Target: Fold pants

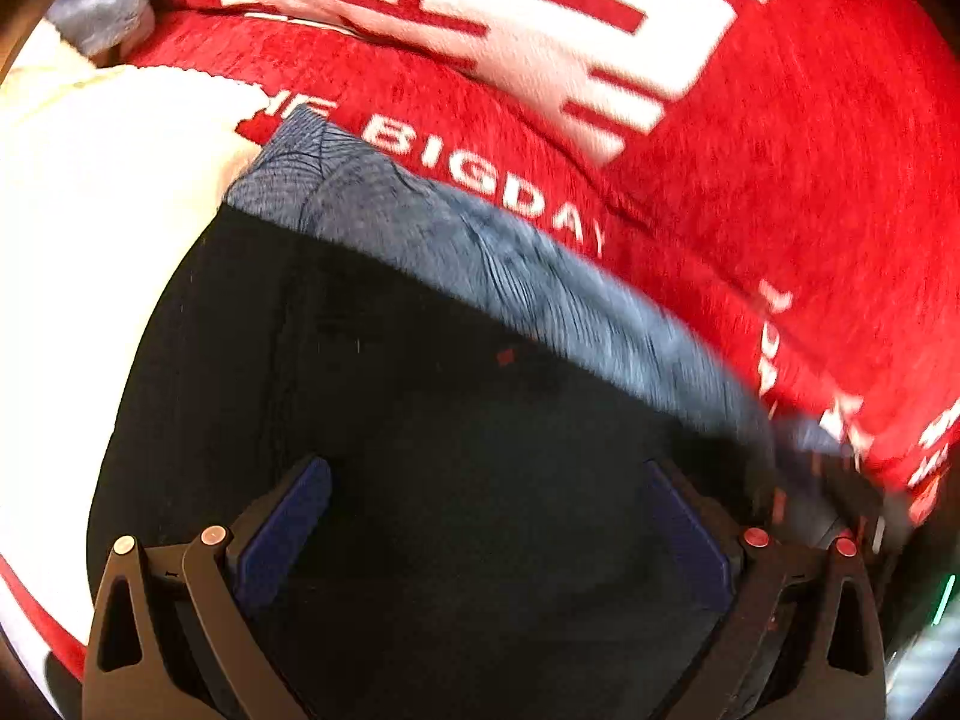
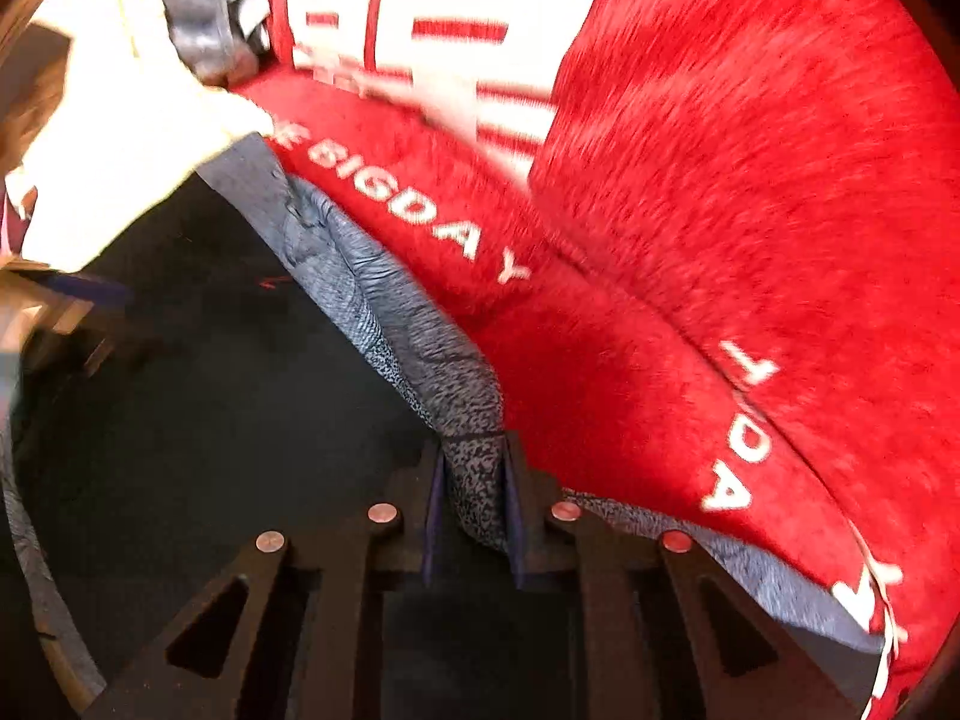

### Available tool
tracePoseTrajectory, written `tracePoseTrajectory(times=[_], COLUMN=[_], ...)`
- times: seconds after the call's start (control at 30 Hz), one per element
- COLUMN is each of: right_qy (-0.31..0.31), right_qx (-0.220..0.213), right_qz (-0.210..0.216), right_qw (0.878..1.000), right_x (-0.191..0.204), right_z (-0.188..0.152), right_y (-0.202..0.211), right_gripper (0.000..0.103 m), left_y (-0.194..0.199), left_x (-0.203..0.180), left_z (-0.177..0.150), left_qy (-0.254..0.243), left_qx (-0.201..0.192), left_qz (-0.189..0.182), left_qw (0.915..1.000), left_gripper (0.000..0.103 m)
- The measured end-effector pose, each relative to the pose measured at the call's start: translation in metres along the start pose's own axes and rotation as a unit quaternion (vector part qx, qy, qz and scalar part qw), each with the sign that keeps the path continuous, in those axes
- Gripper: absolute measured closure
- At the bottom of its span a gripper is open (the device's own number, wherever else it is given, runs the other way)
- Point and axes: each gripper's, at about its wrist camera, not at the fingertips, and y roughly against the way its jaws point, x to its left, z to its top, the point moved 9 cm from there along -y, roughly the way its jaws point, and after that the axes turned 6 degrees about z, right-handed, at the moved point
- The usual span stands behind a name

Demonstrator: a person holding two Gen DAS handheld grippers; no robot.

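The pants (image 1: 432,420) are black with a grey-blue ribbed waistband (image 1: 480,252) and lie on a red blanket. My left gripper (image 1: 486,474) is open, its blue pads spread wide just above the black fabric, holding nothing. In the right wrist view the waistband (image 2: 384,300) runs diagonally from upper left down to my right gripper (image 2: 474,468). That gripper is shut on the waistband, a fold of speckled grey fabric pinched between its pads. The black pants body (image 2: 228,372) fills the lower left. The right gripper shows blurred at the left wrist view's lower right (image 1: 840,480).
A red blanket (image 1: 780,210) with white lettering covers the surface under and beyond the pants, also in the right wrist view (image 2: 750,180). A white cloth (image 1: 90,180) lies left of the pants. A grey garment (image 2: 198,18) sits at the far upper left.
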Motion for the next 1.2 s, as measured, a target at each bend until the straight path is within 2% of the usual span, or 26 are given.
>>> tracePoseTrajectory(times=[0.1,0.13,0.17,0.27,0.33,0.37,0.4,0.43,0.47,0.53,0.57,0.6,0.67,0.73,0.8,0.87,0.9,0.97,1.03,1.1,1.2], right_qy=[0.019,0.023,0.027,0.051,0.052,0.042,0.027,0.015,-0.007,-0.022,-0.018,-0.017,-0.02,-0.016,-0.004,-0.007,-0.008,-0.005,-0.012,-0.006,-0.003], right_qx=[-0.028,-0.038,-0.046,-0.06,-0.046,-0.044,-0.045,-0.046,-0.045,-0.064,-0.058,-0.032,0.015,0.046,0.086,0.083,0.071,0.037,0.002,-0.022,-0.049], right_qz=[-0.037,-0.047,-0.051,-0.064,-0.064,-0.05,-0.027,-0.011,0.005,-0.021,-0.019,-0.007,0.035,0.054,0.083,0.104,0.096,0.084,0.064,0.041,0.012], right_qw=[0.999,0.998,0.997,0.995,0.996,0.997,0.998,0.999,0.999,0.998,0.998,0.999,0.999,0.997,0.993,0.991,0.993,0.996,0.998,0.999,0.999], right_x=[0.005,0.012,0.014,0.022,0.022,0.019,0.015,0.01,-0.002,-0.027,-0.037,-0.044,-0.051,-0.054,-0.049,-0.04,-0.038,-0.033,-0.029,-0.021,-0.01], right_z=[0.006,0.004,-0.003,-0.011,-0.012,-0.011,-0.01,-0.009,-0.006,0.0,0.002,0.004,0.009,0.011,0.01,0.012,0.013,0.01,0.003,-0.004,-0.009], right_y=[0.012,0.018,0.026,0.036,0.027,0.023,0.023,0.023,0.021,0.017,0.011,-0.002,-0.029,-0.049,-0.069,-0.059,-0.05,-0.025,0.0,0.021,0.039], right_gripper=[0.088,0.094,0.096,0.098,0.098,0.098,0.098,0.09,0.056,0.003,0.004,0.005,0.021,0.024,0.059,0.089,0.089,0.091,0.091,0.092,0.092], left_y=[0.002,0.001,0.003,-0.005,-0.027,-0.038,-0.04,-0.037,-0.03,-0.021,-0.018,-0.016,-0.017,-0.019,-0.019,-0.019,-0.019,-0.012,-0.005,0.006,0.011], left_x=[-0.004,-0.004,-0.005,-0.014,-0.014,-0.006,-0.002,-0.002,-0.002,-0.003,-0.002,-0.001,0.0,-0.005,-0.003,-0.004,-0.002,0.001,0.003,0.001,-0.008], left_z=[0.018,0.023,0.031,0.046,0.046,0.046,0.047,0.048,0.048,0.046,0.045,0.044,0.042,0.037,0.033,0.032,0.032,0.035,0.037,0.041,0.042], left_qy=[0.038,0.047,0.057,0.054,0.043,0.045,0.05,0.052,0.049,0.04,0.036,0.031,0.019,0.009,0.001,0.011,0.019,0.056,0.092,0.123,0.126], left_qx=[0.005,0.003,-0.006,-0.012,0.021,0.039,0.04,0.031,0.022,0.012,0.008,0.005,-0.001,-0.003,0.0,0.009,0.011,0.019,0.021,0.005,-0.007], left_qz=[-0.029,-0.029,-0.023,-0.018,0.01,0.035,0.037,0.032,0.027,0.032,0.035,0.039,0.052,0.058,0.063,0.051,0.042,-0.003,-0.042,-0.086,-0.093], left_qw=[0.9988,0.9985,0.9981,0.9983,0.9988,0.9976,0.9972,0.9976,0.9982,0.9986,0.9987,0.9988,0.9985,0.9983,0.998,0.9986,0.9989,0.9982,0.9947,0.9887,0.9877], left_gripper=[0.0,0.0,0.0,0.0,0.0,0.0,0.0,0.0,0.0,0.0,0.0,0.0,0.0,0.0,0.0,0.0,0.0,0.0,0.0,0.0,0.0])
